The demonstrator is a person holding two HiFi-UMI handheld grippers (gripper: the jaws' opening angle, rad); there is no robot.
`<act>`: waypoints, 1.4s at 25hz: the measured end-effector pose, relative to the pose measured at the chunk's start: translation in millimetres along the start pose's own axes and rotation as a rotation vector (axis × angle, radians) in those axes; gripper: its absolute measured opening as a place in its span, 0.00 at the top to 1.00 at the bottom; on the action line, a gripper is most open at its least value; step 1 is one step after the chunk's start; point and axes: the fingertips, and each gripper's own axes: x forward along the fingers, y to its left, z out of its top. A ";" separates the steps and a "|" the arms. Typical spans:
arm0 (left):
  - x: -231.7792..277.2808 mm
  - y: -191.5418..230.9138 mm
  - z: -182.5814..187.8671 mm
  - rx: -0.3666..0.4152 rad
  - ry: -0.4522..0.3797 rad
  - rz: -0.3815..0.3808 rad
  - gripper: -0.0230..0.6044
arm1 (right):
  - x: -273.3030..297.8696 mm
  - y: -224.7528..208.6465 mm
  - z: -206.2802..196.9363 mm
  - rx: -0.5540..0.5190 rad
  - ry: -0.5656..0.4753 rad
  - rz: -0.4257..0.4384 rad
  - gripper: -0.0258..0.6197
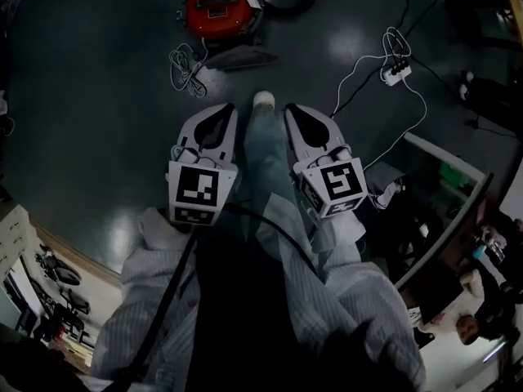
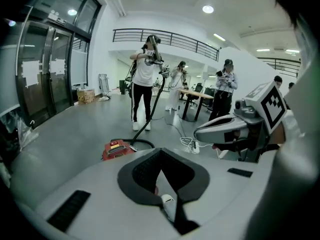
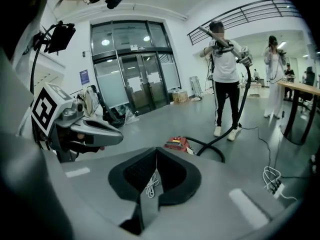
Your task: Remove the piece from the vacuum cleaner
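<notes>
A red canister vacuum cleaner (image 1: 214,5) stands on the dark floor ahead of me, also in the left gripper view (image 2: 118,148) and the right gripper view (image 3: 176,144). A dark wedge-shaped piece (image 1: 241,58) lies beside it, next to a coiled white cord (image 1: 186,68). Its black hose (image 3: 220,134) runs up to a standing person (image 3: 226,69) who holds the wand raised. My left gripper (image 1: 224,110) (image 2: 161,156) and right gripper (image 1: 296,110) (image 3: 156,156) hang side by side at waist height, well short of the vacuum. Both are shut and hold nothing.
A white power strip (image 1: 396,73) with trailing cables lies on the floor to the right. At the right edge there is a glass partition (image 1: 458,219). Other people stand by a table (image 2: 197,95) further back. Glass doors (image 3: 132,79) close the far side.
</notes>
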 end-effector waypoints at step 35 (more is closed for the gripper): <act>363.7 212.8 -172.9 0.283 0.369 0.014 0.77 | 372.5 -129.6 -261.7 -0.906 0.693 0.514 0.75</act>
